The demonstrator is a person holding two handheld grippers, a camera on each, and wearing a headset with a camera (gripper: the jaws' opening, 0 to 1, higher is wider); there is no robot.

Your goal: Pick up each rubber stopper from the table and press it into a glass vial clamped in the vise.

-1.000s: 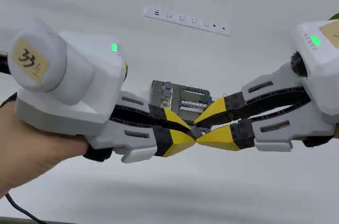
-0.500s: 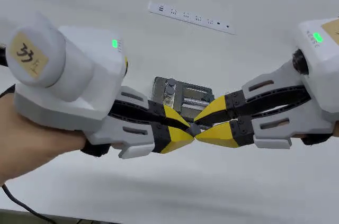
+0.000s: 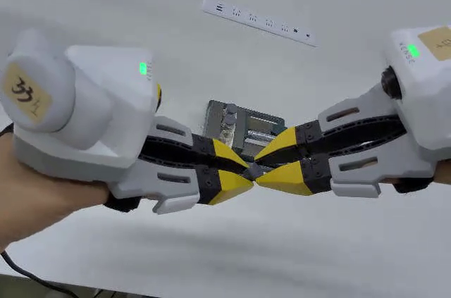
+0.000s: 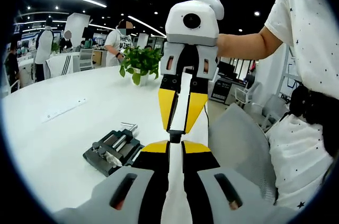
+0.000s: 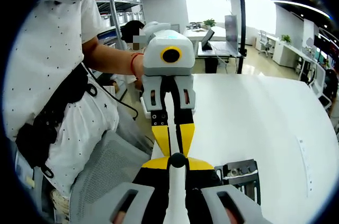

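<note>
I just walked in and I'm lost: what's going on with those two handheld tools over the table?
A person holds a tool in each hand, tip to tip above the white table. The right tool seems to pinch a small dark rubber stopper. The left tool, jaws drawn together, meets it head-on. Behind them on the table sits the vise with a glass vial clamped in it. The stopper is not yet at the vial.

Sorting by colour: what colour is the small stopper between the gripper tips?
Black round rubber stopper; clearest in the right gripper view.
</note>
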